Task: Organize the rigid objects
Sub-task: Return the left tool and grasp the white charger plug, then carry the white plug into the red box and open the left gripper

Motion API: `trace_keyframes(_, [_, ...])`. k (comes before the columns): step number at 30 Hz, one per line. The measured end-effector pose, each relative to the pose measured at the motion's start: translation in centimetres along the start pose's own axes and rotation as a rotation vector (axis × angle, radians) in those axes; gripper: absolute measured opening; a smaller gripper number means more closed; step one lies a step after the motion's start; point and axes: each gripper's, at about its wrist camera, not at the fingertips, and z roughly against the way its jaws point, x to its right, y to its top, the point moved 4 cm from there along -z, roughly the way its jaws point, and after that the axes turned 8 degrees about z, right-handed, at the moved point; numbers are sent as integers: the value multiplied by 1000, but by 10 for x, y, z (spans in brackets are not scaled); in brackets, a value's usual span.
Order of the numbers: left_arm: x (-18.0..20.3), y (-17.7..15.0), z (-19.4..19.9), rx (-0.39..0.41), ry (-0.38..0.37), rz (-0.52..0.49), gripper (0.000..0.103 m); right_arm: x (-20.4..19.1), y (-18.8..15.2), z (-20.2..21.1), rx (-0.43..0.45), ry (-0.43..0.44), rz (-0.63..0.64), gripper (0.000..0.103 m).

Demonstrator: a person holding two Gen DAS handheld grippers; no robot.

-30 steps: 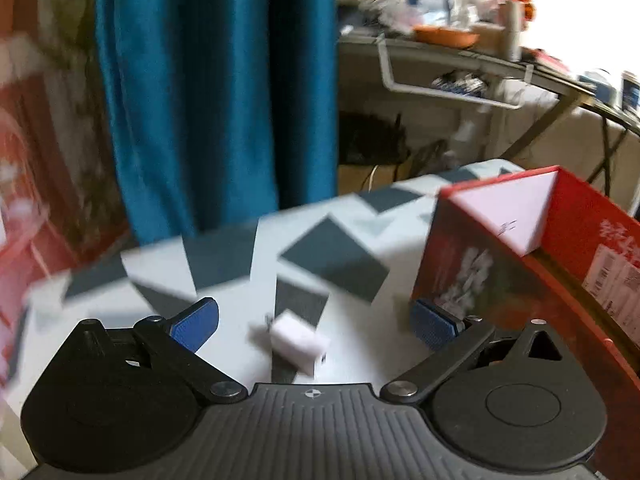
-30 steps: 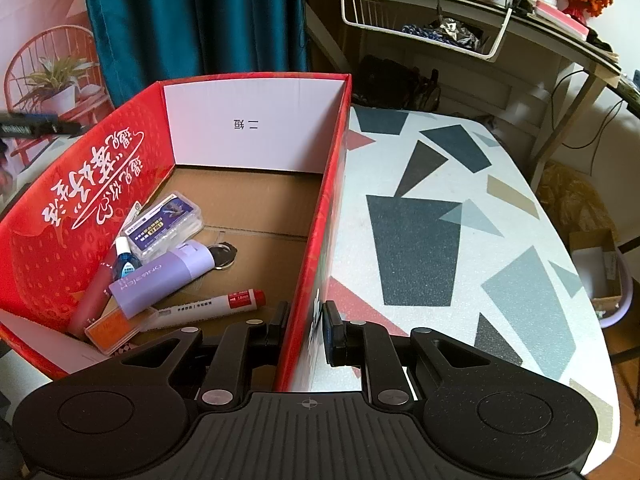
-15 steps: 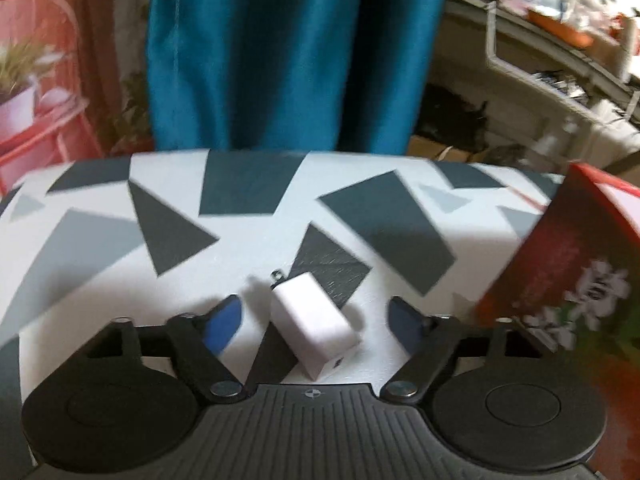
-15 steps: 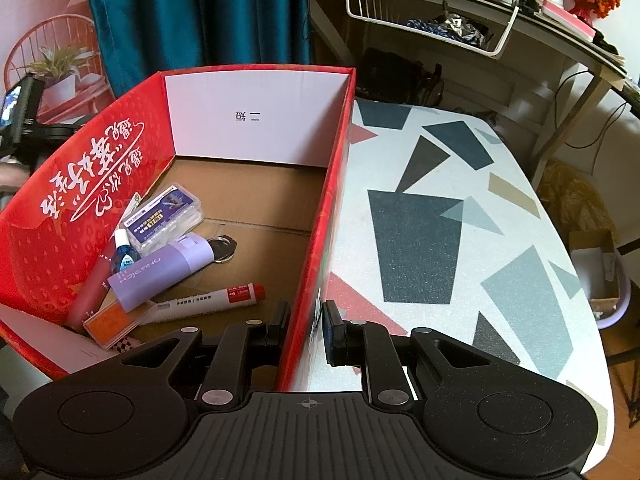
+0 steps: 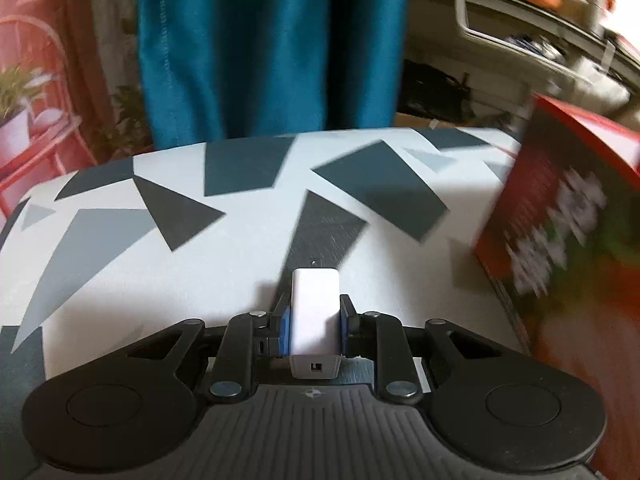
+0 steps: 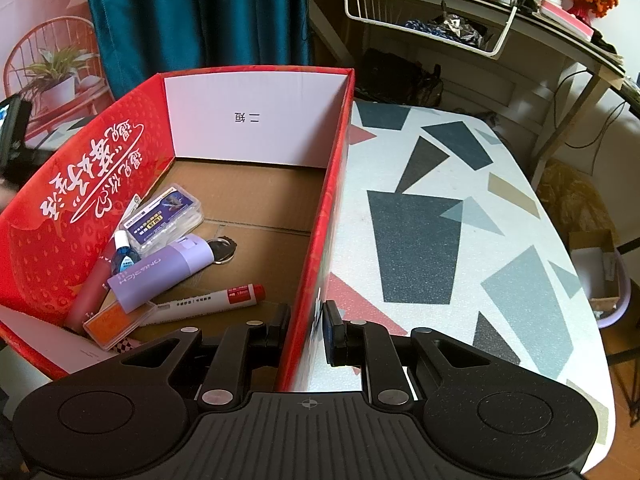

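Note:
My left gripper [image 5: 314,326] is shut on a small white charger block [image 5: 314,312], its prongs pointing away from me, low over the patterned table [image 5: 160,264]. The red cardboard box [image 5: 572,240] stands to its right. My right gripper [image 6: 306,330] is shut on the box's right wall [image 6: 332,208], one finger inside and one outside. In the box lie a purple tube [image 6: 160,270], a white marker with a red cap [image 6: 212,304], a clear plastic case [image 6: 164,214], an orange case [image 6: 118,322] and a small blue-capped bottle [image 6: 122,254].
A teal curtain [image 5: 272,48] hangs behind the table. A desk with a white wire basket [image 6: 432,20] stands at the back right. A red chair with a potted plant [image 5: 24,120] is at the far left. The table's right edge [image 6: 580,280] drops to the floor.
My left gripper has closed on the white charger block, which turned from slanted to straight between the fingers. The right gripper keeps its hold on the box wall.

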Motion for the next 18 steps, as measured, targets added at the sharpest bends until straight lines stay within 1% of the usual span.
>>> trace_keyframes(5, [6,-19,27,-18,-50,-11,24,0,0,0,1,0,-1,16])
trace_keyframes(10, [15,-25,65,-1,-117,-50,24,1,0,0,6,-1,-4,15])
trace_keyframes(14, [32,-7,98,62,-207,-83,24,1,0,1,8,0,-3,15])
trace_keyframes(18, [66,19,130,142,-313,-144,24,1,0,1,8,-1,-3,15])
